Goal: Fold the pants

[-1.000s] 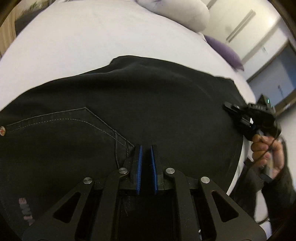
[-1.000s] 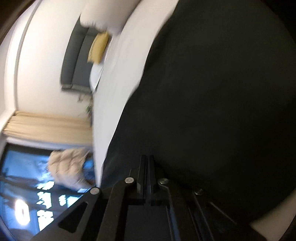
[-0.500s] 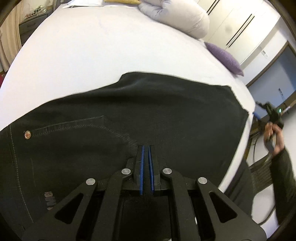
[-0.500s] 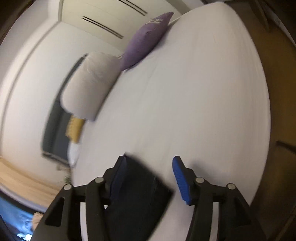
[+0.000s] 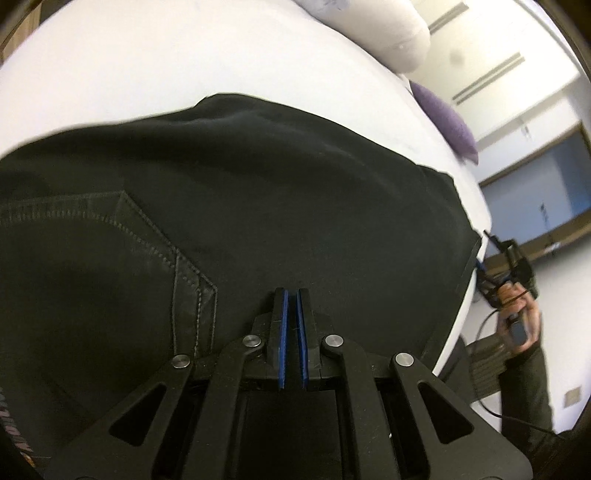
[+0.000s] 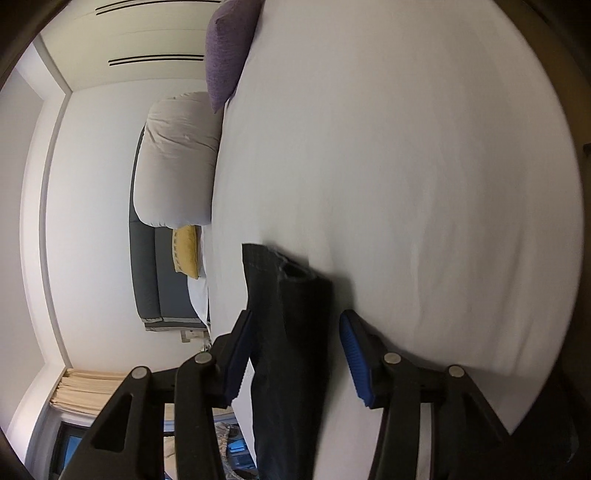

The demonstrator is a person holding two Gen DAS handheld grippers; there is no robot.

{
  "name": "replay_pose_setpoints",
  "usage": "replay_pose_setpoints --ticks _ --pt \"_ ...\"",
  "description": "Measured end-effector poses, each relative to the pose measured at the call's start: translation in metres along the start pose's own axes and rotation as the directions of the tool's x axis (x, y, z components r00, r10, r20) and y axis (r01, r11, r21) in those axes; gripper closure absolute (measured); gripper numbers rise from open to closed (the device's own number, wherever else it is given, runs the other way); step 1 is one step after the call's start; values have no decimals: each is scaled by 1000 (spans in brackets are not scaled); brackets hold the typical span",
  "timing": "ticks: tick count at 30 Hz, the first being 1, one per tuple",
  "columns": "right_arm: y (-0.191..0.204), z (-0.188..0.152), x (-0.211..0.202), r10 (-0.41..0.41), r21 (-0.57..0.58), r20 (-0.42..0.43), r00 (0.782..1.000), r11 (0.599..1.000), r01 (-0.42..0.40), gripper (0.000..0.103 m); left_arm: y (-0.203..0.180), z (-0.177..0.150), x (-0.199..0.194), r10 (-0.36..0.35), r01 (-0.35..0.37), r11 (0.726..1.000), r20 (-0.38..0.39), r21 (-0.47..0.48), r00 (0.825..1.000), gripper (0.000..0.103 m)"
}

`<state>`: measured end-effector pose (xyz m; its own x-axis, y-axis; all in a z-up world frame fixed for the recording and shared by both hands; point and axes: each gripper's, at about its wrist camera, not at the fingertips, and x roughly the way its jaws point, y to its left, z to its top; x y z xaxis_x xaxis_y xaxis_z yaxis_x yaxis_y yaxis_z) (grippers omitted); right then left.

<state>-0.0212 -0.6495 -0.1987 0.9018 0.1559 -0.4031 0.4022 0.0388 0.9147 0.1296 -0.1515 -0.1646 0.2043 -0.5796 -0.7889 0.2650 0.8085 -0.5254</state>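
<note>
Pants (image 5: 280, 206) of black denim are lying spread over the white bed (image 5: 155, 74) in the left wrist view, filling most of the frame, with a stitched pocket seam showing at left. Pointing steeply down at the cloth, the left gripper (image 5: 291, 295) is keeping its blue pads (image 5: 283, 332) clenched almost together; whether any fabric is pinched between them cannot be told, as the tips are merging with the dark cloth. Off the bed's right edge, the person's right hand (image 5: 519, 317) is holding the other tool, small and partly cut off by the frame. A white pillow (image 5: 384, 33) and a purple cushion (image 5: 448, 122) are sitting at the far end, leaving bare sheet beyond the pants. Seen through the right wrist camera, which is rolled sideways, the right gripper (image 6: 295, 343) is standing released, having just been narrowing a little, its pads apart on either side of a trouser-leg hem (image 6: 291, 302) without pressing it. The lower stretch of that leg is running out of frame. Wide bare sheet (image 6: 424, 166) is stretching ahead toward the cushion, and the motion blur is softening its surface.
</note>
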Motion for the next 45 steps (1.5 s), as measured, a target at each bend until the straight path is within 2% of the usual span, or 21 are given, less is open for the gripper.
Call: replay_pose_setpoints --ticks 8,10,14,20,26,29,31,32,33,35,36,38,39,41,42,43,45 --pt "3 -1 3 10 -20 -20 1000 1000 -11 55 17 -6 0 -3 3 1000 -10 -9 1000 97" --pt "4 -1 9 2 -26 -30 1000 1000 -3 62 18 -7 2 -6 5 1000 -11 -10 1000 97" --pt "-7 3 12 -7 10 -24 1000 1000 7 89 21 -9 0 -8 8 1000 -11 -8 1000 97" --pt "-5 -1 8 -3 -28 -7 1000 1000 3 90 10 -7 7 -17 16 1000 -9 -13 1000 97" --pt "8 -6 7 -60 -104 19 998 993 62 90 16 -6 4 -31 31 999 -6 -27 999 97" --pt "27 -13 4 -107 -196 45 993 974 114 90 20 -6 2 -43 43 998 -6 -43 999 97" --pt "49 -26 7 -125 -295 40 991 946 132 90 22 -6 1 -46 45 998 -4 -44 999 97" --pt "63 -37 9 -145 -363 35 989 920 148 90 22 -6 1 -47 47 998 -2 -45 999 97" --pt "85 -59 13 -174 -477 30 984 863 167 90 24 -5 0 -50 50 998 0 -49 999 97" --pt "110 -97 18 -210 -624 16 978 762 174 90 25 -5 0 -53 53 997 1 -54 999 97" --pt "125 -128 23 -240 -721 15 971 670 177 90 26 -4 -1 -53 53 997 2 -56 999 97" --pt "144 -195 36 -306 -877 35 951 447 176 90 28 -3 -3 -55 55 997 6 -62 998 97" --pt "145 -219 42 -326 -914 40 944 370 167 90 29 -3 -4 -58 58 996 10 -69 998 97" --pt "139 -263 59 -380 -964 30 924 234 128 90 31 -3 -7 -70 70 994 13 -85 997 97" --pt "129 -284 72 -426 -980 41 904 160 120 90 31 -2 -9 -74 75 993 15 -94 997 96" --pt "119 -296 83 -464 -987 64 883 102 125 90 30 -1 -11 -74 75 992 14 -98 997 95" --pt "98 -314 97 -497 -988 136 857 1 157 90 30 1 -13 -93 94 990 11 -109 996 83"
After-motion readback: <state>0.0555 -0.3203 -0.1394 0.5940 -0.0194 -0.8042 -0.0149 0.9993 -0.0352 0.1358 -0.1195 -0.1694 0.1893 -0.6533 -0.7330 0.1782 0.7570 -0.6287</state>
